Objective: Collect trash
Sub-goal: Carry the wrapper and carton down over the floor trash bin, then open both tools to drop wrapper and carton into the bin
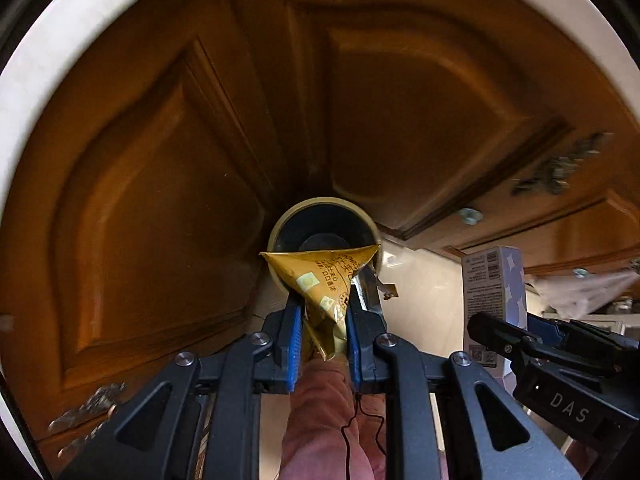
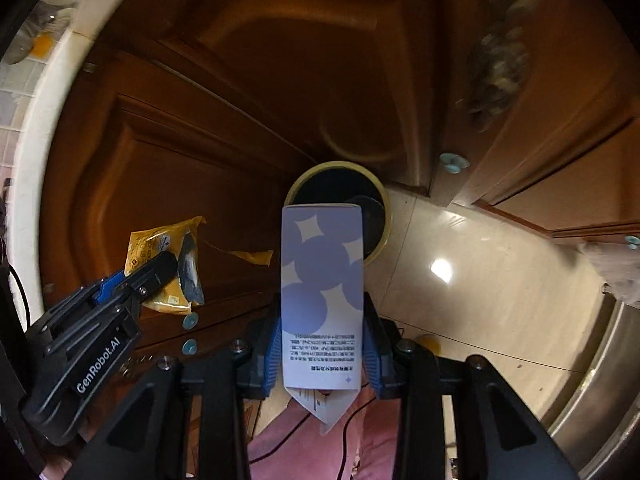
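Bin (image 2: 340, 184) holds something dark, perhaps.

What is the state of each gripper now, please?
Left gripper: closed on the yellow wrapper.
Right gripper: closed on the white and purple carton.

I see dim, warm light; glare spot on the floor (image 2: 441, 270) at three o'clock, cabinet doors (image 1: 160, 184) bowed by fisheye, motion-blurred handles, black vignette at the corners
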